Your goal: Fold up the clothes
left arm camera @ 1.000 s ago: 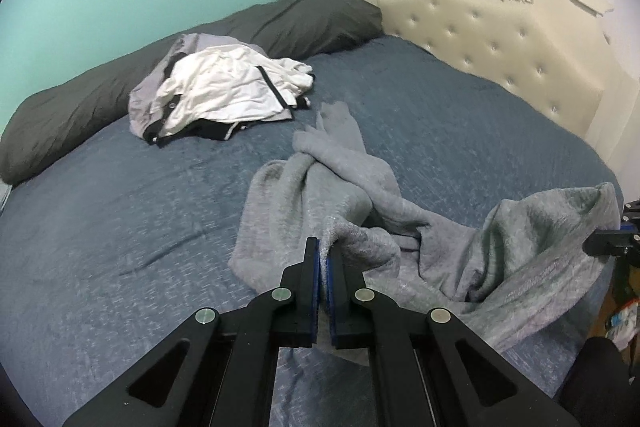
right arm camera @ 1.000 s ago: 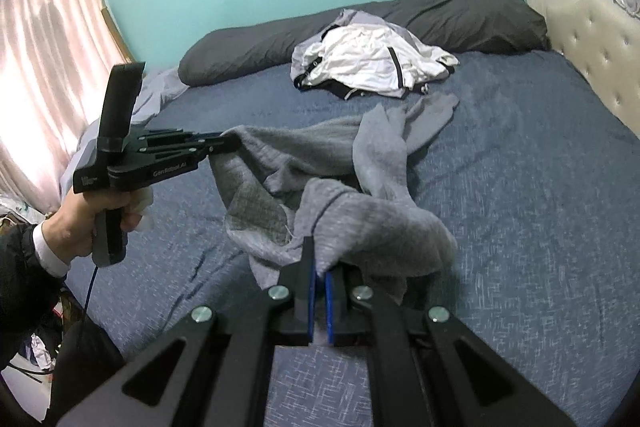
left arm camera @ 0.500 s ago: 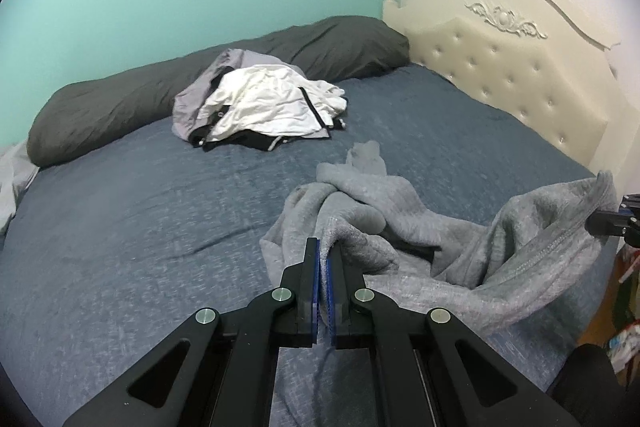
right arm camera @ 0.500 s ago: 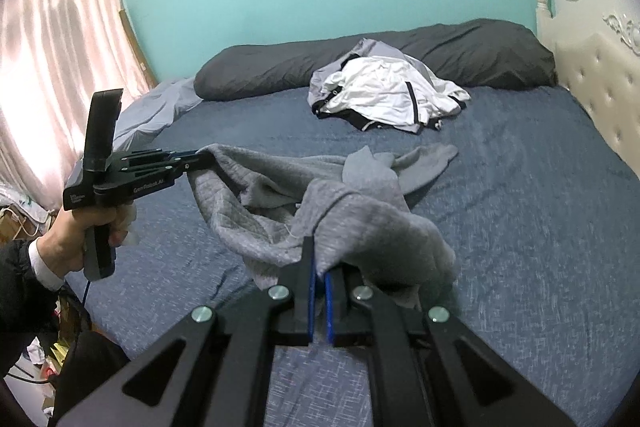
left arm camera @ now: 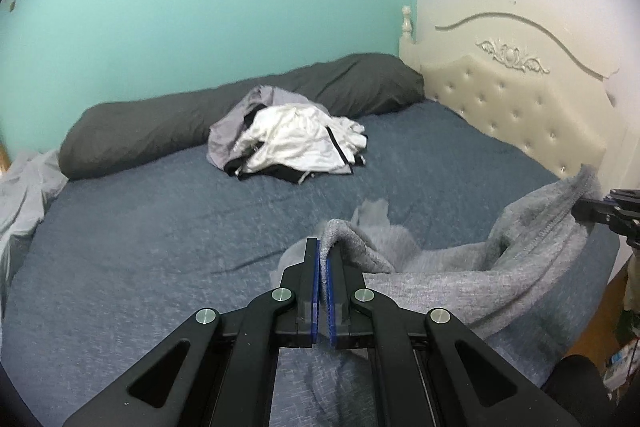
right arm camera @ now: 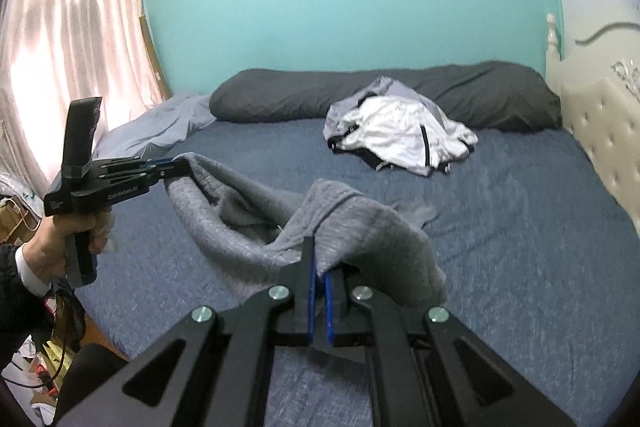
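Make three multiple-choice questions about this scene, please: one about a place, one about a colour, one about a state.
1. Where does the white and black garment lie?
A. on the floor
B. on the bed, by the dark long pillow
C. on the headboard

2. What colour is the garment held by the grippers?
A. red
B. grey
C. yellow

3. How does the grey garment hang now?
A. held at two points, sagging between them
B. folded flat
C. untouched on the bed

Answers:
1 B, it rests on the blue sheet against the pillow.
2 B, the fabric is grey in both views.
3 A, left gripper and right gripper each pinch an edge.
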Demonstrator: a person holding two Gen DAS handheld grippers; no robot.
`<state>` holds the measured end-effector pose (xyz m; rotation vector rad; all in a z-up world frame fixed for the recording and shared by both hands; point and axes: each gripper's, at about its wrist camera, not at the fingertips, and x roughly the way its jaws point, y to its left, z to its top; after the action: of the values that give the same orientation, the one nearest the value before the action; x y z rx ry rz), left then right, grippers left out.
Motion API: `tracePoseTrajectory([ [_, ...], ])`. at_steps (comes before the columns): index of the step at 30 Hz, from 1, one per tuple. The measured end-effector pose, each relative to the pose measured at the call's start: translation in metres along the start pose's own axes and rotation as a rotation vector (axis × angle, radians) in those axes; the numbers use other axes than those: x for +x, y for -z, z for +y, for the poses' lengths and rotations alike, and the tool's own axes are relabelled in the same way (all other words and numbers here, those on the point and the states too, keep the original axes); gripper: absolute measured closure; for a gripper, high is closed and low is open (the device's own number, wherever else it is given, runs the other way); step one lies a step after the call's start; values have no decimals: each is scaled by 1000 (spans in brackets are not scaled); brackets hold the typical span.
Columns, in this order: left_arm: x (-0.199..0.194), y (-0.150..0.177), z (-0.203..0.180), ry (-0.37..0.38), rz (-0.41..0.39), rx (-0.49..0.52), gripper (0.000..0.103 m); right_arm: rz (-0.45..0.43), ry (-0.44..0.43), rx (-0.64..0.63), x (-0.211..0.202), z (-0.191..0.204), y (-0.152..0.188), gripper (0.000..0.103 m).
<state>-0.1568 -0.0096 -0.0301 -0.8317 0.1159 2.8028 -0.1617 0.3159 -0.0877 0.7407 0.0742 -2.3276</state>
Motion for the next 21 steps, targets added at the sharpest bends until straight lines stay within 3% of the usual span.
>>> tracePoseTrajectory([
  [15,-89,-53,26,-72,-133,-28,100,-178,-25,-7,-41,24,-92,100],
  [21,-94,-41,27,-65,-95,-25,100,-183,-40,-33,-44,30,-101,100],
])
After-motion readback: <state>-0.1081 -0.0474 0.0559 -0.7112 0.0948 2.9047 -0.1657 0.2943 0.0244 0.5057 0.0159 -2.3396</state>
